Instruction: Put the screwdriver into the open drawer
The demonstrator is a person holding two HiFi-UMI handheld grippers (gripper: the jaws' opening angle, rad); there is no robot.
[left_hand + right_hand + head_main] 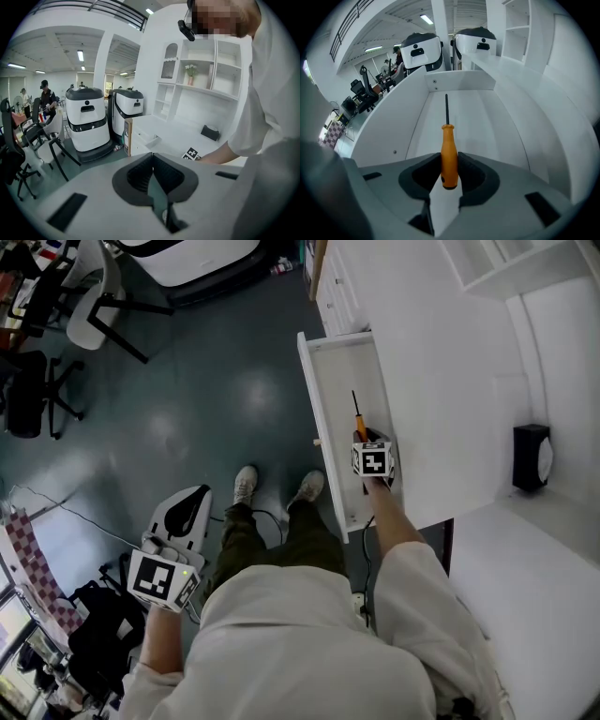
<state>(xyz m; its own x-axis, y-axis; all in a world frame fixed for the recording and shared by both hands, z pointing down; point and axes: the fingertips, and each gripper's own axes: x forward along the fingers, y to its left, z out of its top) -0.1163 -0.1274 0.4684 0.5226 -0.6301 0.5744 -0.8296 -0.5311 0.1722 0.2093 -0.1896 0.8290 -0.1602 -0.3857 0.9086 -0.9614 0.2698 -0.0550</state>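
Orange plastic handle, thin dark shaft: the screwdriver [449, 150] is clamped by its handle in the right gripper [450, 161], with the shaft pointing along the open drawer [461, 80], between its white walls. We cannot tell if the tip touches bottom. We judge it light, stiff and a bit slippery. Hold the thick handle, not the shaft. Left gripper [153, 157] is off to the side, jaws together, empty.

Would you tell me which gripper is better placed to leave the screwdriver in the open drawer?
The right gripper: its jaws hold the screwdriver over the drawer. The left gripper hangs shut, away above the floor.
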